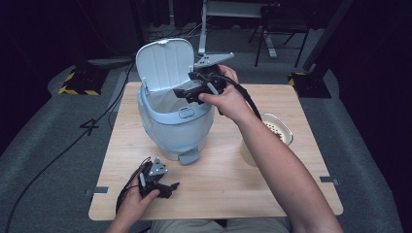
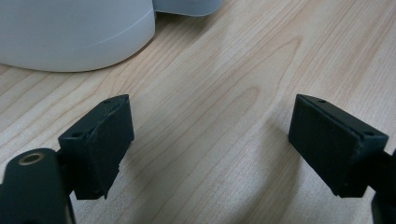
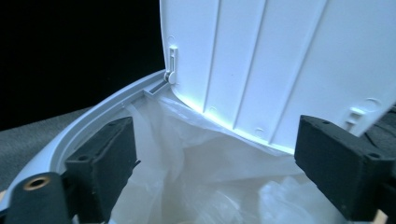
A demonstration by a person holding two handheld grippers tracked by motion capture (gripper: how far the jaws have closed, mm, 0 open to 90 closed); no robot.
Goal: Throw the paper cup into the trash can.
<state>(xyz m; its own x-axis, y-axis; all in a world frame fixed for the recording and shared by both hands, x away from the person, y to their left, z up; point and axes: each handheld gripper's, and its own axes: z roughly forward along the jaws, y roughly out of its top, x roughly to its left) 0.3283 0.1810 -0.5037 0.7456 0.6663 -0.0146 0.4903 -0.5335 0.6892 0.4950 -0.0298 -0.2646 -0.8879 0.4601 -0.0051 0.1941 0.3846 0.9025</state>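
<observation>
I'm holding the right gripper (image 1: 187,92) wide and empty over the open bin (image 1: 175,124) — liner directly below — left gripper (image 1: 163,187) idling wide, nearer me.

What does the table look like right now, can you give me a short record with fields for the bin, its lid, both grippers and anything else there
bin: pale blue pedal bin on the wooden table, clear liner inside
lid: lid raised, standing open
right gripper: right gripper over the bin's mouth, jaws apart, nothing between them
left gripper: left gripper low over the table's near edge, jaws apart, nothing between them
other: cream bowl at the table's right side
</observation>
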